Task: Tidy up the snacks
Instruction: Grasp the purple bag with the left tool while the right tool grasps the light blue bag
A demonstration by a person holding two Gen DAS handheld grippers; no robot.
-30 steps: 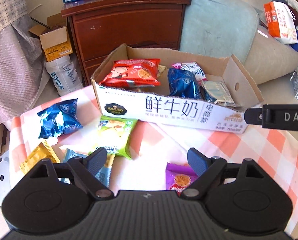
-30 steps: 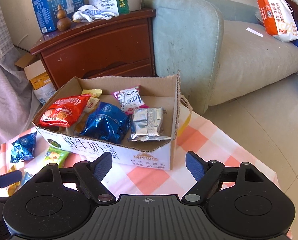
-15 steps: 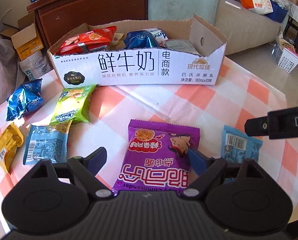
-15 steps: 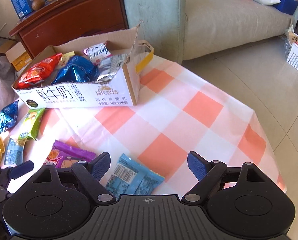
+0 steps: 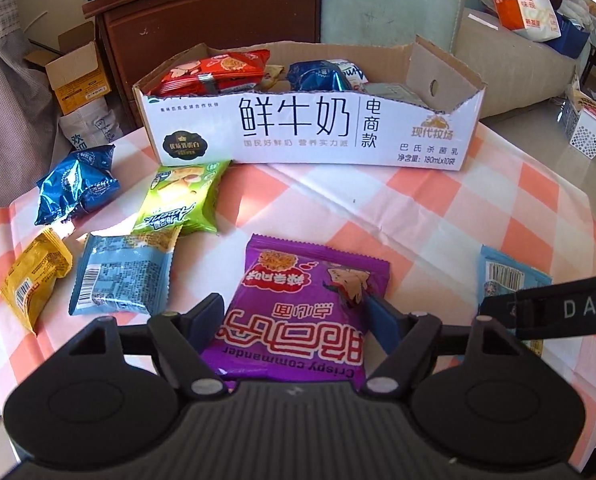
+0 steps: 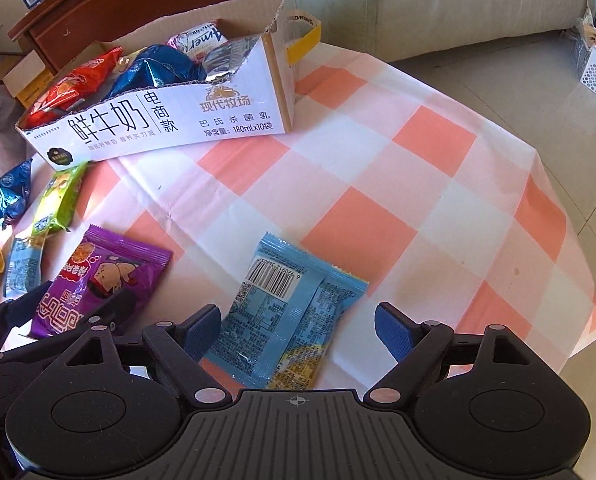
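Left wrist view showed the left gripper (image 5: 294, 316) closing on a purple snack packet (image 5: 302, 304) that lay flat on the checked tablecloth (image 5: 418, 216); the packet sat between the two fingers, which were at its side edges, and I could not tell whether the pads already pressed it. Just left of it lay a pale blue packet (image 5: 122, 276) with its barcode up, a yellow packet (image 5: 34, 276) beyond that, a green packet (image 5: 182, 200) and a dark blue foil bag (image 5: 76, 184) nearer the box. The cardboard milk box (image 5: 310, 128) stood at the far side of the table, already holding a red packet (image 5: 218, 70), a blue foil bag (image 5: 318, 76) and others.

Right wrist view showed the right gripper (image 6: 298, 326) with its fingers wide apart, straddling a second pale blue packet (image 6: 290, 312); the left finger (image 6: 202, 326) was at the packet's edge, the right finger (image 6: 394, 328) clear of it. The purple packet lay to its left, the box far left beyond.
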